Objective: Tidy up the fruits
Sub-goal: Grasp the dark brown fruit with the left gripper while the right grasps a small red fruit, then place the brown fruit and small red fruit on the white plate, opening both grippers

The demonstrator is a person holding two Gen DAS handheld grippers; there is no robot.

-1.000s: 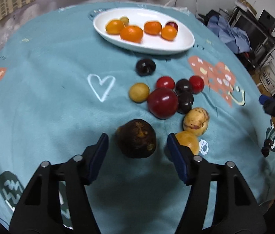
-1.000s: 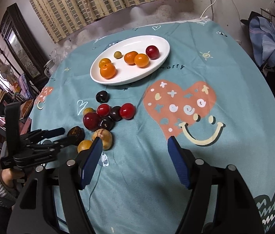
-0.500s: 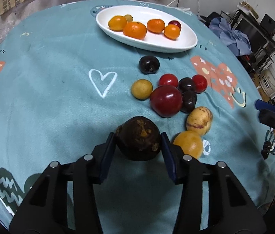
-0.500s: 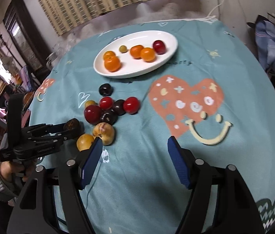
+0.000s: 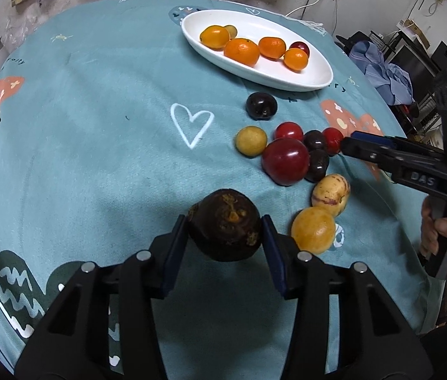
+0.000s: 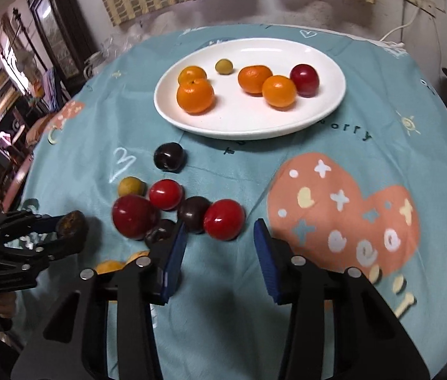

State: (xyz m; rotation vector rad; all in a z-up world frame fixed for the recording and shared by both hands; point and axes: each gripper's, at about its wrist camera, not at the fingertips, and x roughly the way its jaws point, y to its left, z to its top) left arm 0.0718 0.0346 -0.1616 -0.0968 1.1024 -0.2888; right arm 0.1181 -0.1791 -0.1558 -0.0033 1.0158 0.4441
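A teal tablecloth [image 5: 97, 145] is spread beneath a white oval plate [image 6: 239, 120] loaded with oranges. A dark brown fruit [image 5: 225, 224] is clamped by the left gripper [image 5: 225, 247]. The right gripper [image 6: 220, 253] is closing, empty, just before a red tomato [image 6: 224, 219]

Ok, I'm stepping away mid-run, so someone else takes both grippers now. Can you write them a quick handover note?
Left gripper: shut on the dark brown rough-skinned round fruit.
Right gripper: jaws closing, nothing gripped; the small glossy red fruit lies just ahead of them.
Done: four oranges, one red plum and one small green fruit sit in the white oval plate.
Left: the held fruit and the loose cluster on the teal tablecloth.
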